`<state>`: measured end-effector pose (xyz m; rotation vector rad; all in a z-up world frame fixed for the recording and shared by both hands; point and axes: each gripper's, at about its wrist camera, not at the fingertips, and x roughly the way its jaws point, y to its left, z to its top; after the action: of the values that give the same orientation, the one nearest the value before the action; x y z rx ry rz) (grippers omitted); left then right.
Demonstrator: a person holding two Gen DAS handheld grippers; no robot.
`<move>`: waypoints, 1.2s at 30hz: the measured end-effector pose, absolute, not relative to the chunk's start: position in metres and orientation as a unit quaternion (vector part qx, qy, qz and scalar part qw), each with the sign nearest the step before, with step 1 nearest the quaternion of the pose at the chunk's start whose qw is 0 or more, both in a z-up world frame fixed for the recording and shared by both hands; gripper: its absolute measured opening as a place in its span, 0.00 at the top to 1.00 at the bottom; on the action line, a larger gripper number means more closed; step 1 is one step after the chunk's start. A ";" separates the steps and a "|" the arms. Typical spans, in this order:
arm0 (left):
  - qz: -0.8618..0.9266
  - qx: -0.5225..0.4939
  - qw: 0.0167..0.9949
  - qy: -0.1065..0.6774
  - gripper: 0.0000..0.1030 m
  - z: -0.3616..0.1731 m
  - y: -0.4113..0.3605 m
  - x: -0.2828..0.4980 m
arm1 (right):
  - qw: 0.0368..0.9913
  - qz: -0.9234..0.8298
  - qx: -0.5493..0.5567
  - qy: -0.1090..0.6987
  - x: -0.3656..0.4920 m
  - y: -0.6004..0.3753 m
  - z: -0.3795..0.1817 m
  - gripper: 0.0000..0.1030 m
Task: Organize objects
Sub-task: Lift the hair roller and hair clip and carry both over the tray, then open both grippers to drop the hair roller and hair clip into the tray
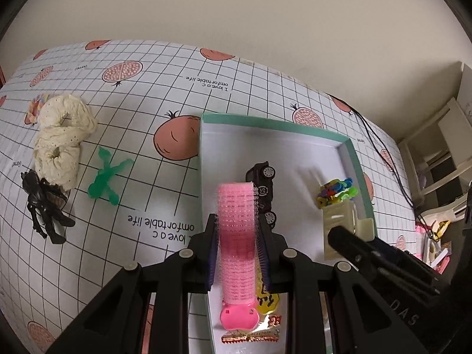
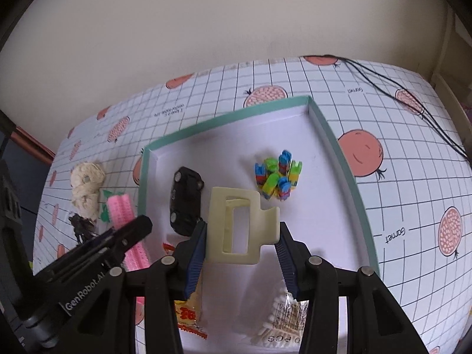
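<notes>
Black grippers' fingers [image 2: 196,261] wear ribbed blue pads, silver pivot screws, white "GenRobot.AI" lettering.

Home setting, looks like a bedroom or living room corner. Desk [image 1: 183,67] sits against a plain cream wall [image 1: 236,8] and is covered in a grid-print tablecloth with pomegranate drawings and "I love a comfortable life" text. White open shelf unit [image 1: 442,147] at the right edge, with pink packets and clutter [image 1: 433,244] piled below it. On the desk: hair scrunchies [image 1: 60,135], toy car [image 1: 262,188], small toys. Household stuff, no lab or shop fittings.
</notes>
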<state>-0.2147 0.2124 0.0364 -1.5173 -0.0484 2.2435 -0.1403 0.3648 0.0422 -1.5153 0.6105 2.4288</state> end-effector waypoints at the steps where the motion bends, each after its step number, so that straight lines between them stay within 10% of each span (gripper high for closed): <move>1: 0.809 -0.547 0.215 -0.018 0.75 0.035 0.213 -0.215 | 0.107 0.824 -0.516 0.207 -0.140 0.364 0.041 0.53; 36: 0.803 -0.555 0.216 -0.023 0.66 0.013 0.215 -0.226 | 0.127 0.810 -0.542 0.183 -0.155 0.353 0.016 0.52</move>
<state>-0.2255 0.2153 0.0129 -1.5392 -0.0646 2.2245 -0.1550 0.3533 0.0161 -1.5773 0.5321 2.3588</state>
